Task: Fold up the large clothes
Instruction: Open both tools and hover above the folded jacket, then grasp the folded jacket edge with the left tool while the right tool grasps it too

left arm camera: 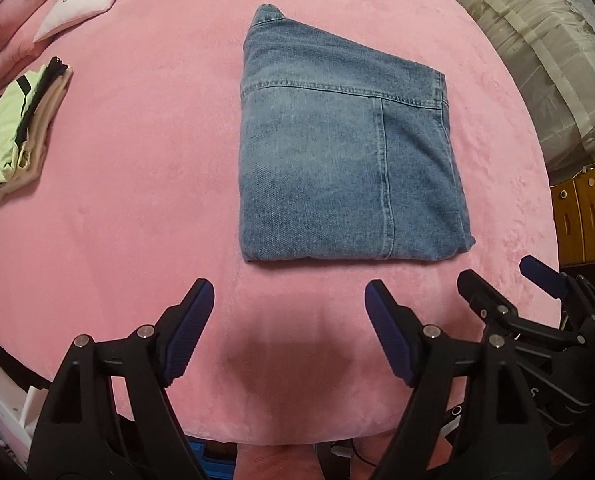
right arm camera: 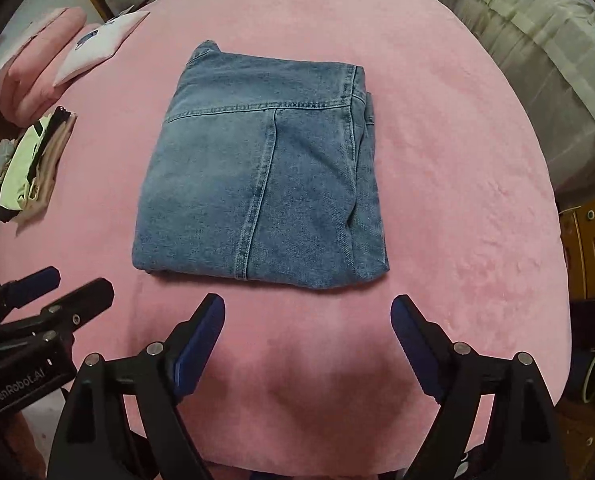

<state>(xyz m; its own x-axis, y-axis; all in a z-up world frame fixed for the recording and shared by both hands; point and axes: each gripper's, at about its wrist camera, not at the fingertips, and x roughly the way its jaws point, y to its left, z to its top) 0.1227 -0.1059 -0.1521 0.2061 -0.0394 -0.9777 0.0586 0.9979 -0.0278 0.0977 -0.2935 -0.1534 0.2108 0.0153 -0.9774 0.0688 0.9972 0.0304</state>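
The jeans (left arm camera: 345, 160) lie folded into a thick square packet on the pink bed cover (left arm camera: 137, 200), about in the middle of it and a little back from the near edge. The left gripper (left arm camera: 287, 292) hovers over the near edge with its two fingers spread wide and nothing between them. The right gripper (right arm camera: 307, 308) is just beside it, also spread and holding nothing — neither one touches the denim. At the left edge of the cover sits a small pile of folded clothes (right arm camera: 33, 160), and near the far left corner lie pink pillows (right arm camera: 37, 56).
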